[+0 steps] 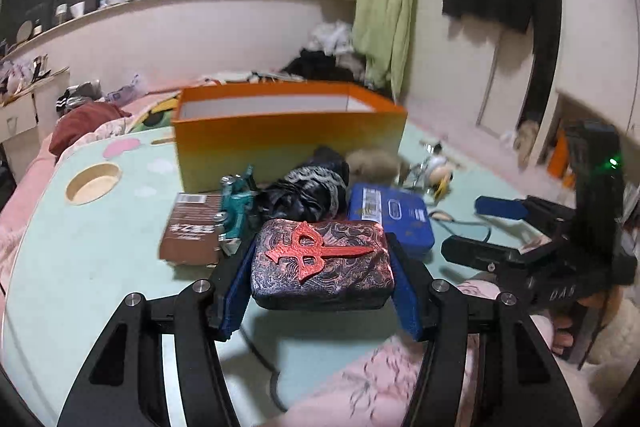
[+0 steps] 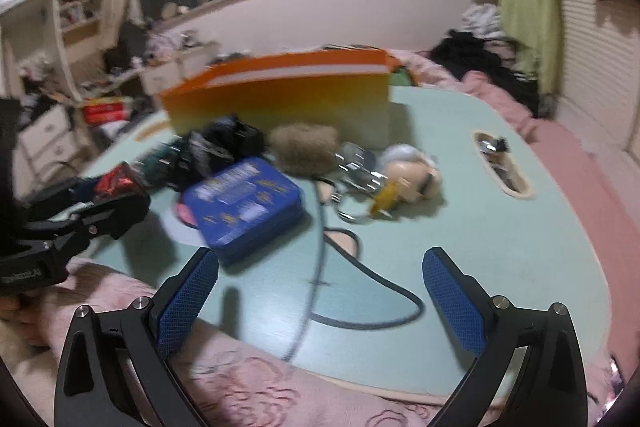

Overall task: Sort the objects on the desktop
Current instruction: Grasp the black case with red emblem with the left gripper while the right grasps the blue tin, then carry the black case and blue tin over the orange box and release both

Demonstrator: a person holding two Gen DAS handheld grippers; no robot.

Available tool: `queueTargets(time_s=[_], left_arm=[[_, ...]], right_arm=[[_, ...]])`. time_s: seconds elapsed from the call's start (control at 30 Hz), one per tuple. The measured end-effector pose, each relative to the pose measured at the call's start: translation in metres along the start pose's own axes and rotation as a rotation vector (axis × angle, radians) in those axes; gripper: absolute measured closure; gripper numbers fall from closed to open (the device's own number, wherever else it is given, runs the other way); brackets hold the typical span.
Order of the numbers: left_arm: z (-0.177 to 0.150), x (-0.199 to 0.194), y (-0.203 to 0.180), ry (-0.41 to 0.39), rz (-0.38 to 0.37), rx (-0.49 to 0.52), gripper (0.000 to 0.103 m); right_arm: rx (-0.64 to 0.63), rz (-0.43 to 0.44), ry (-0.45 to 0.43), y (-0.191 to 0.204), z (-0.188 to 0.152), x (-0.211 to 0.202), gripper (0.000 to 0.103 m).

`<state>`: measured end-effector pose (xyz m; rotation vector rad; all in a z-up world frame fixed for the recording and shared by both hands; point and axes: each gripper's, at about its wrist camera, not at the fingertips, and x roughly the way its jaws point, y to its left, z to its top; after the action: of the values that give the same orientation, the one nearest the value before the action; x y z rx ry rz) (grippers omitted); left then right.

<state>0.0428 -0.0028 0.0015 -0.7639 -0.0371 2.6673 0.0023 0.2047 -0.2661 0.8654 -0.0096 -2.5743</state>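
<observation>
My left gripper (image 1: 322,263) is shut on a dark patterned box with a red emblem (image 1: 322,261) and holds it above the mint-green table (image 1: 92,267). Behind it lie a brown box (image 1: 192,231), a teal clip (image 1: 236,203), a black-and-white cloth bundle (image 1: 308,191), a blue tin (image 1: 390,219) and a fuzzy tan ball (image 1: 374,163). An orange open box (image 1: 288,135) stands at the back. My right gripper (image 2: 320,291) is open and empty near the table's front edge; it also shows in the left wrist view (image 1: 480,227). The blue tin (image 2: 244,203) lies ahead of it to the left.
A doll head with metal keyrings (image 2: 400,179) lies right of the fuzzy ball (image 2: 304,147). A dark cable (image 2: 360,307) runs across the table front. The table has a round cup hole (image 1: 94,183) and an oval slot (image 2: 502,167). Pink bedding (image 2: 240,379) surrounds the table.
</observation>
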Motion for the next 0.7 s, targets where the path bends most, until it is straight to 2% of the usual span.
queueTargets(time_s=[0.1, 0.2, 0.3, 0.33, 0.37, 0.43, 0.57, 0.7], left_arm=[[0.003, 0.000, 0.011, -0.018, -0.011, -0.058, 0.042], [0.004, 0.001, 0.017, -0.013, -0.022, -0.081, 0.042], [0.004, 0.000, 0.015, -0.022, -0.019, -0.068, 0.042], [0.004, 0.000, 0.014, -0.024, -0.017, -0.064, 0.042], [0.004, -0.001, 0.014, -0.026, -0.016, -0.063, 0.042], [0.004, -0.002, 0.015, -0.032, -0.016, -0.066, 0.042], [0.006, -0.010, 0.017, -0.051, -0.018, -0.070, 0.042], [0.017, -0.021, 0.017, -0.075, -0.005, -0.071, 0.042]], right_arm=[[-0.061, 0.089, 0.052, 0.010, 0.017, 0.008, 0.001], [-0.157, 0.071, 0.068, 0.025, 0.036, 0.022, 0.001], [-0.254, 0.064, 0.223, 0.042, 0.046, 0.057, 0.001], [-0.270, 0.048, 0.259, 0.046, 0.045, 0.065, 0.009], [-0.264, 0.079, 0.249, 0.048, 0.044, 0.068, 0.025], [-0.268, 0.110, 0.222, 0.049, 0.042, 0.063, 0.035], [-0.226, 0.141, 0.161, 0.045, 0.029, 0.047, 0.036], [-0.137, 0.170, 0.038, 0.037, 0.034, 0.018, 0.037]])
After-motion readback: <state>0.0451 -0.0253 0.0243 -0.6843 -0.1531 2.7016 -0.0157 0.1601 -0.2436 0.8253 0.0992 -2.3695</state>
